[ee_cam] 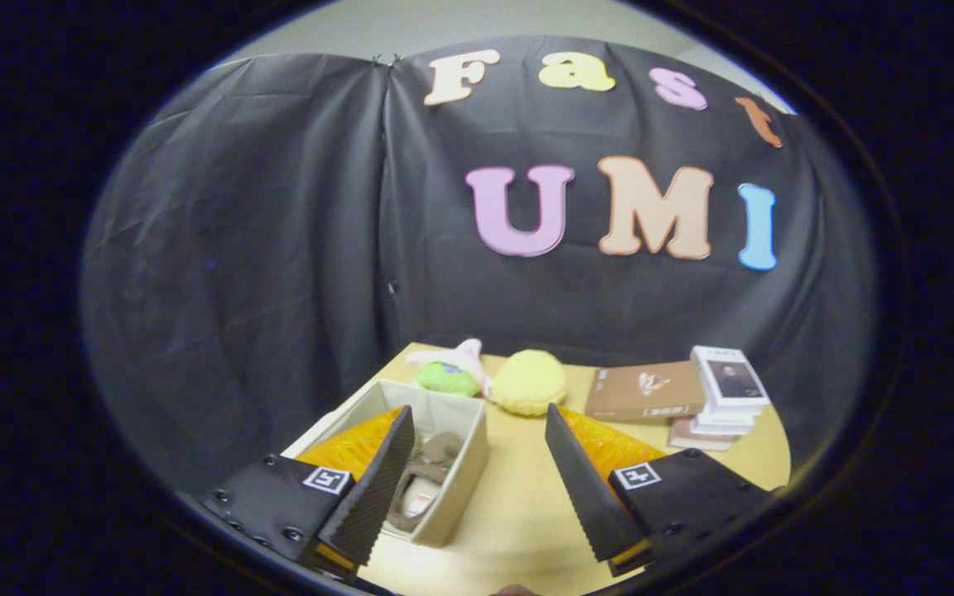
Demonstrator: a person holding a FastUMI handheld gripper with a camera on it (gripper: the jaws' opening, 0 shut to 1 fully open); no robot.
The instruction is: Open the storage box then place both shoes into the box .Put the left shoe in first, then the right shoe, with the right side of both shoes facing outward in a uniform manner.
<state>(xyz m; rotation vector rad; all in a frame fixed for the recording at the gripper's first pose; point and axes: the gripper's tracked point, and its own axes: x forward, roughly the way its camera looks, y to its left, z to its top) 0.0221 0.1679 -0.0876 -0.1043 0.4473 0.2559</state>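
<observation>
Lower left of frame: storage box, beige fabric, open at the top, standing on the bench. Its near corner sits just ahead of the gripper's left finger, which hides part of the inside.

Inside the box: one shoe, grey-brown, lying lengthwise with a pale insole showing. Whether a second shoe lies under or beside it cannot be told; the finger covers that part.

Lower centre: gripper, fingers spread wide apart, holding nothing, bare bench between them.

Centre, beyond the box: green soft toy with a pink one touching it, then a yellow soft toy just to the right.

Right of centre: brown book lying flat, beside a stack of books at the far right.

Step in hand, as judged: the box is open and at least one shoe is in, so the other shoe is probably next, or a check of how the shoes lie.

Handling advice: keep the fingers wide until they straddle the shoe; grip across the middle, not the soft heel. Lower it parallel to the first, same side outward, clear of the fabric wall, which would likely fold if pushed.
</observation>
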